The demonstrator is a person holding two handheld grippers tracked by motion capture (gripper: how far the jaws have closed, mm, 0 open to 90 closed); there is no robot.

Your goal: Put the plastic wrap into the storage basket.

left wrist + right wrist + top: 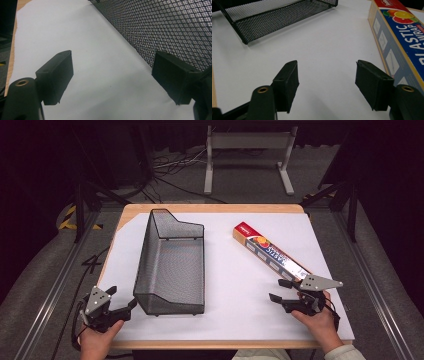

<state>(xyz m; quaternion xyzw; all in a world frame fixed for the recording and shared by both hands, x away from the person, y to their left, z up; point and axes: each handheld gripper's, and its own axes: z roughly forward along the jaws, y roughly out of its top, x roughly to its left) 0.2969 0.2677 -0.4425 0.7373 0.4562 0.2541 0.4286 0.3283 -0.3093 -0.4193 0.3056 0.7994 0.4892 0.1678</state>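
- two tongs hovered low over the bench (225, 270), both gaping and empty
- left tongs (131, 309) beside the mesh basket (170, 265)
- right tongs (277, 290) near the plastic wrap box (270, 252)

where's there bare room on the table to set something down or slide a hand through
The widest bare patch lies between the mesh basket and the plastic wrap box, running to the near edge of the white sheet. The far right corner past the box is also free. It is tight left of the basket, beside the left gripper, and around the right gripper at the box's near end.
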